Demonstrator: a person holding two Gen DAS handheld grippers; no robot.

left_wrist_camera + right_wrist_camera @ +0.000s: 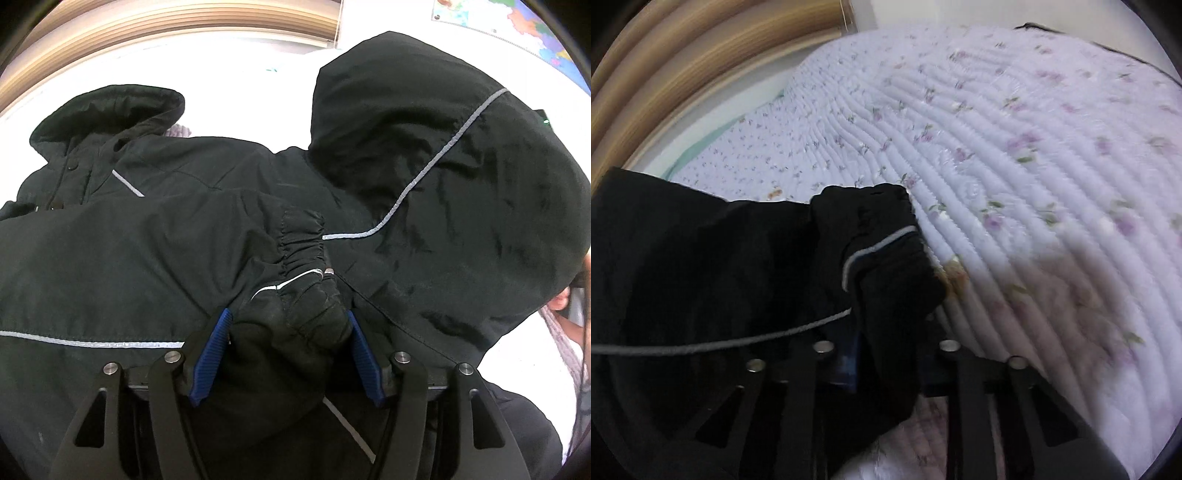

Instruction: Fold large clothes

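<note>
Nearest the left wrist camera, the left tongs (288, 332) stand with their blue ribbed pads (211, 354) on either side of a bunched elastic cuff (306, 314), and the pads press on it from both sides, so the cuff is clamped though the jaws sit fairly wide. That cuff ends a sleeve laid across the body of a black jacket (129, 258), which fills most of this view and lies spread on a bed. Grey reflective piping (417, 177) runs over the jacket's shoulder and along its lower panel. Its collar (110, 110) stands up at the far left, with dark snaps just beside it. A raised hump of the jacket's fabric at the upper right hides what lies behind it. At the right edge a small part of a person's hand (559, 301) shows, and a map (517, 26) hangs on the wall at the top right.

From the right wrist camera, the bed's lilac quilted bedspread (1015, 147), printed with small flowers, takes up the right and upper part. A wooden headboard (665, 62) curves along the upper left. Over the left lies the jacket's other sleeve (701, 266), and its cuff (890, 258) reaches into the right tongs (886, 354). Those jaws are drawn close together with the black cuff fabric pinched between them; the pads are mostly hidden by it.
</note>
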